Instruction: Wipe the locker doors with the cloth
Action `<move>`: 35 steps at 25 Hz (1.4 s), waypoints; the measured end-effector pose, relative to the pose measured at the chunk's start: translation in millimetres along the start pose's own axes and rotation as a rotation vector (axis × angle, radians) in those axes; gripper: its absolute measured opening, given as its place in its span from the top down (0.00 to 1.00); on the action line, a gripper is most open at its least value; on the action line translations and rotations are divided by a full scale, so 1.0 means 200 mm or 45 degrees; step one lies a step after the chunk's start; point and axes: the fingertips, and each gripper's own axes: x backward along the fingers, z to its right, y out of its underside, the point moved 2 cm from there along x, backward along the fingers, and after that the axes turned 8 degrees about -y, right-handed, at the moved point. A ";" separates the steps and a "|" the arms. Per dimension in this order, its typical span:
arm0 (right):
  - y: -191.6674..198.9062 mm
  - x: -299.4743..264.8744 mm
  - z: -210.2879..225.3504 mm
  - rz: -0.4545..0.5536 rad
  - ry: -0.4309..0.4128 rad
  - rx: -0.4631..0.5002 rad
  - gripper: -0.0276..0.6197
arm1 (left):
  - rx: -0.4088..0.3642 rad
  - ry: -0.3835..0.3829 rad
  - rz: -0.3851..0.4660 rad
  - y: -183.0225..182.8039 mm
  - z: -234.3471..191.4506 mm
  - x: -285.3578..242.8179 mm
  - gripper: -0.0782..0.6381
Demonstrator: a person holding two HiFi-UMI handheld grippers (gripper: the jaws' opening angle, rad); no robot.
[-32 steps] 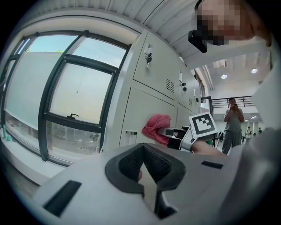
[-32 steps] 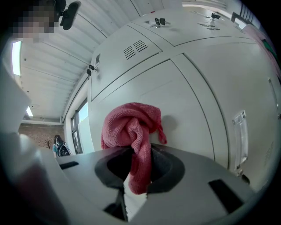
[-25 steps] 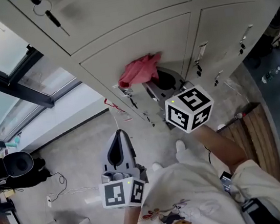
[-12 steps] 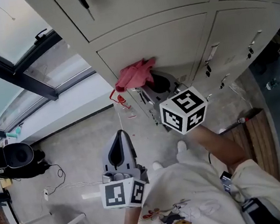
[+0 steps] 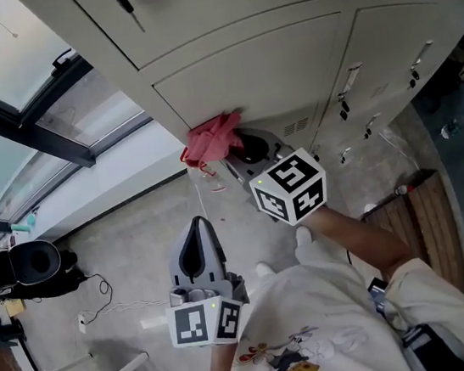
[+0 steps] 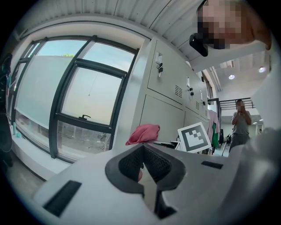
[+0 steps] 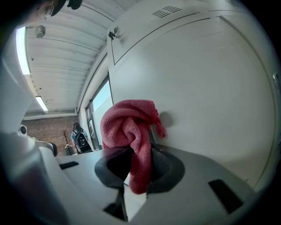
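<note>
A bunched pink cloth (image 5: 211,139) (image 7: 128,127) (image 6: 144,133) is pinched in my right gripper (image 5: 228,148) (image 7: 137,165), which is shut on it and presses it against the lower left corner of a beige locker door (image 5: 268,72) (image 7: 197,88). My left gripper (image 5: 198,249) (image 6: 144,163) hangs low by the person's waist, away from the lockers, jaws together with nothing between them. The marker cube (image 5: 289,188) rides on the right gripper.
More locker doors (image 5: 401,19) with handles and keys run to the right. A tall window (image 5: 13,91) (image 6: 74,96) stands left of the lockers. A black bag (image 5: 30,269) and cables lie on the concrete floor. A person (image 6: 240,118) stands far off.
My right gripper has slid the cloth left and downward across the locker door toward its left edge. The left gripper has stayed still.
</note>
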 end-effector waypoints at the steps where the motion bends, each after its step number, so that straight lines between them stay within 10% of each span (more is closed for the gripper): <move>1: 0.01 0.00 0.01 -0.003 0.003 -0.002 0.84 | 0.000 0.001 -0.004 0.00 0.00 0.00 0.89; 35: -0.06 0.47 0.53 0.053 0.217 -0.078 0.84 | 0.011 0.144 -0.022 0.09 0.40 -0.20 0.89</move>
